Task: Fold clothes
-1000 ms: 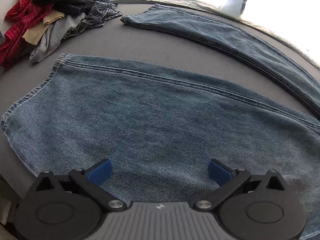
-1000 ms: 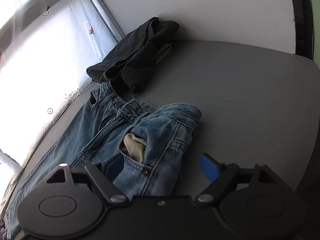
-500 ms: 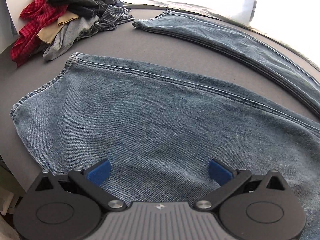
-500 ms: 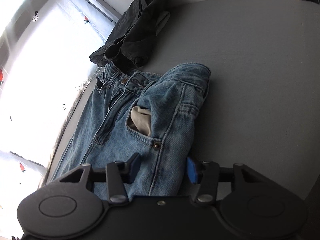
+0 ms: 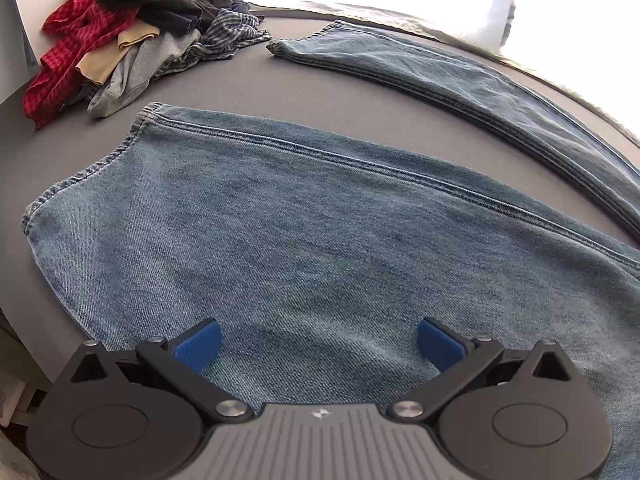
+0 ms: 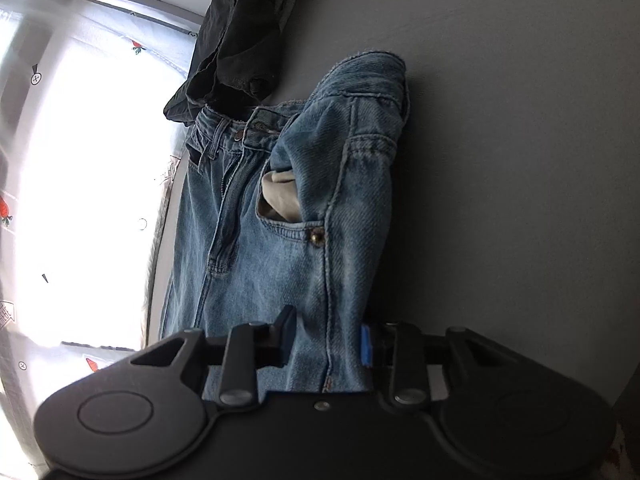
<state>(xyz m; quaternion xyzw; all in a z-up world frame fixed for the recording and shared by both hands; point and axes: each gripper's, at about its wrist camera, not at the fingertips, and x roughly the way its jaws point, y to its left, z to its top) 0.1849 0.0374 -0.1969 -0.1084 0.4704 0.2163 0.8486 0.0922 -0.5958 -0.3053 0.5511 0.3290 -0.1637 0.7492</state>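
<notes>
Left wrist view: the left gripper [image 5: 316,344] hovers low over the near leg of the jeans [image 5: 304,240], jaws spread wide, holding nothing.
Jeans: spread on the grey table [image 5: 248,84], legs apart, far leg [image 5: 460,76] near the window edge.
Pile: mixed clothes [image 5: 132,36] heaped at the far left corner.
Right wrist view: the right gripper [image 6: 326,342], wide open a second ago, has now closed on the jeans' hip edge below the pocket [image 6: 280,200].
Meaning: that grip probably readies a lengthwise fold; the left hand has yet to grasp anything.
</notes>
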